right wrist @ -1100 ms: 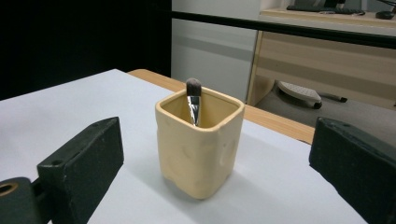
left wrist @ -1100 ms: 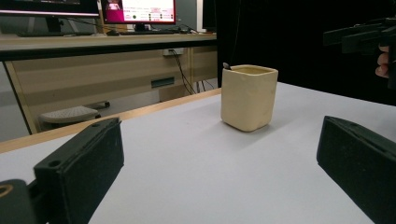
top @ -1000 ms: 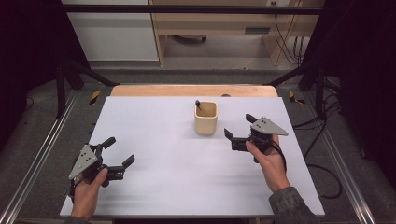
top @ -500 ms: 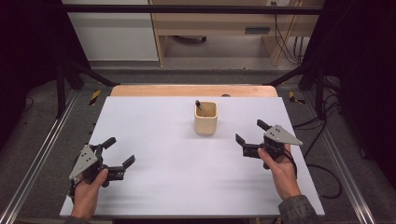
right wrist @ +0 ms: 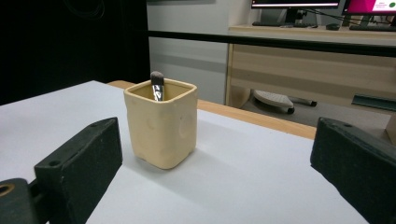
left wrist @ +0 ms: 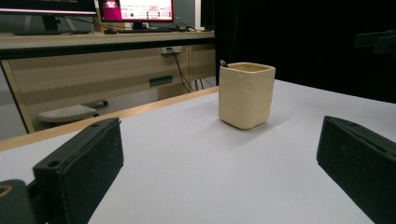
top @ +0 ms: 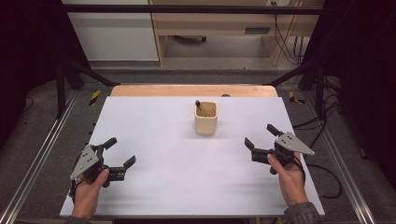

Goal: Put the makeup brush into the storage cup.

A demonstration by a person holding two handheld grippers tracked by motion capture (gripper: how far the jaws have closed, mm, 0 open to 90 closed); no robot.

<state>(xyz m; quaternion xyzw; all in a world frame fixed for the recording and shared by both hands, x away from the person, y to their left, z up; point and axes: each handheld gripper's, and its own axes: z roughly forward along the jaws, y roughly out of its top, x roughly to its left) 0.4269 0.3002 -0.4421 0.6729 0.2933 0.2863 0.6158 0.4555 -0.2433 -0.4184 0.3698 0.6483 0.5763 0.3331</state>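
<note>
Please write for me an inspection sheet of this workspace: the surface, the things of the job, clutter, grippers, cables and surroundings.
Surface: white table, wooden strip along its far edge.
Job's things: cream square cup standing upright; a brush stands inside it, tip above the rim.
Clutter: nothing seen.
Grippers: left gripper open, near the left front corner; right gripper open, right of the cup; both apart from the cup.
Cables: black cable trailing off the table's right edge.
Surroundings: desk with monitors, dark frame posts, floor cables.
</note>
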